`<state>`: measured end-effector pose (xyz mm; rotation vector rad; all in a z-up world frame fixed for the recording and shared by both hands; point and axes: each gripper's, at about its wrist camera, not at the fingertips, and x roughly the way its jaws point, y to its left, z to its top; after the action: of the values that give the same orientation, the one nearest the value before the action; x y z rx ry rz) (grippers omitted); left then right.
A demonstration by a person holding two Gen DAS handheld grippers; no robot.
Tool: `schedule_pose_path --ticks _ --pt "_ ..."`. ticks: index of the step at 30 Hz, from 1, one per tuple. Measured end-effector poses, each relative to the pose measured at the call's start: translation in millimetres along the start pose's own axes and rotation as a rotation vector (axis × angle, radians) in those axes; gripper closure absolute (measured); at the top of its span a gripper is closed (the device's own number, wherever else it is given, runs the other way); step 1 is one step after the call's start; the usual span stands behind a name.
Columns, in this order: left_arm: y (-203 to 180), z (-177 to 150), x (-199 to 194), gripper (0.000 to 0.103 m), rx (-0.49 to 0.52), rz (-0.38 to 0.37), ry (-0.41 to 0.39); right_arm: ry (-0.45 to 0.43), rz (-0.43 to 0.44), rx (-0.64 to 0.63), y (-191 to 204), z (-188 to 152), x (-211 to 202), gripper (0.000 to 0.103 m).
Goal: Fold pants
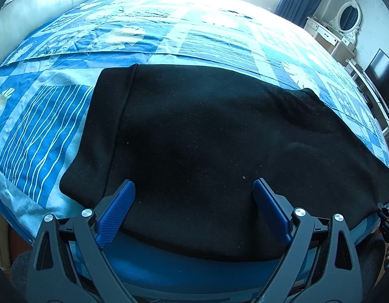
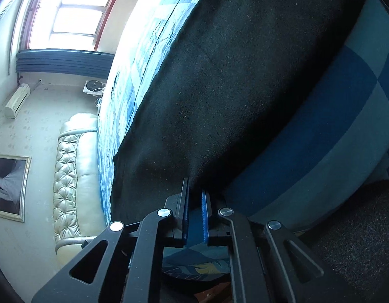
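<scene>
the black pants point(image 1: 194, 131) lie flat on the blue bed point(image 1: 38, 116), near its near edge. my left tongs point(image 1: 193, 197) are wide open, holding nothing. my right tongs point(image 2: 195, 192) pinch the pants' edge. most folding is still left, i think.

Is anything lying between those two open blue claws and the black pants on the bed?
Nothing visible does. The left gripper hangs open right over the pants, with only air between. The pants lie flat on the blue bedspread, which has nothing else on it. The right gripper is already shut on the pants' edge.
</scene>
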<state>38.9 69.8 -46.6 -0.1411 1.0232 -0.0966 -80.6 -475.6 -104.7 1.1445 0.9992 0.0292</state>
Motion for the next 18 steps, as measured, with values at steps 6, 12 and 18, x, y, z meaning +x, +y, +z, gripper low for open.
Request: schedule_pose_path --ticks 6,12,18 --pt "0 -1 0 0.009 0.012 -0.001 -0.004 -0.084 -0.062 -0.192 14 25 -54 0.069" --pt "-2 0 -4 0.009 0.027 0.004 -0.016 -0.327 -0.170 -0.326 -23 111 -161 0.065" --pt "-6 0 -15 0.009 0.035 -0.019 -0.060 -0.316 -0.255 -0.201 -101 192 -199 0.058"
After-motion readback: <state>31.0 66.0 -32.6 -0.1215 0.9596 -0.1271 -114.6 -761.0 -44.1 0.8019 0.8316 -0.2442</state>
